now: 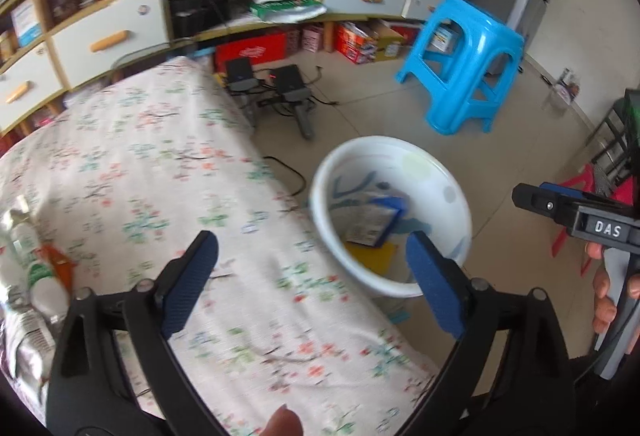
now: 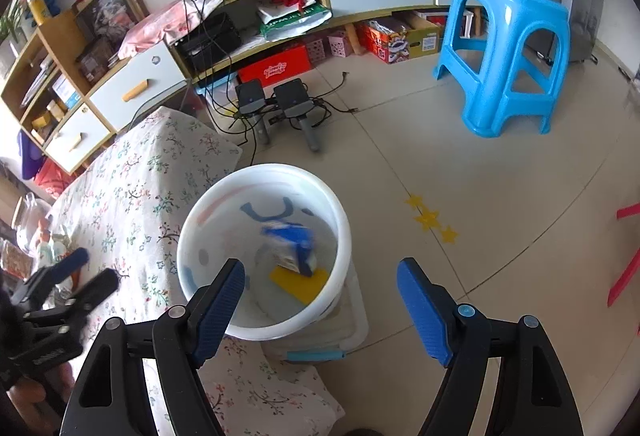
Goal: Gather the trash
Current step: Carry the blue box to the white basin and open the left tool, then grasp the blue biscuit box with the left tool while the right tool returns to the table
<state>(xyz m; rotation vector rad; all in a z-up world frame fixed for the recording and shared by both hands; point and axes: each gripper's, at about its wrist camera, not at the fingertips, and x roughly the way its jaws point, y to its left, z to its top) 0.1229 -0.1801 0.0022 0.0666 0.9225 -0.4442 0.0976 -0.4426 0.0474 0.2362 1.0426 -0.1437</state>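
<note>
Two claws: left claw [image 1: 312, 284] apart | right claw [image 2: 320, 310] apart (nothing held) | blue packet [image 2: 294, 246] in bucket [image 2: 192, 236]

I can't read the blurred packet [image 2: 294, 248] in the white bucket [image 2: 192, 232]. The wrappers [image 1: 24, 276] on the bench run off my left wrist view's edge.

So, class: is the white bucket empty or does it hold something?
Not empty: the white bucket holds a blue packet and a yellow piece.
</note>
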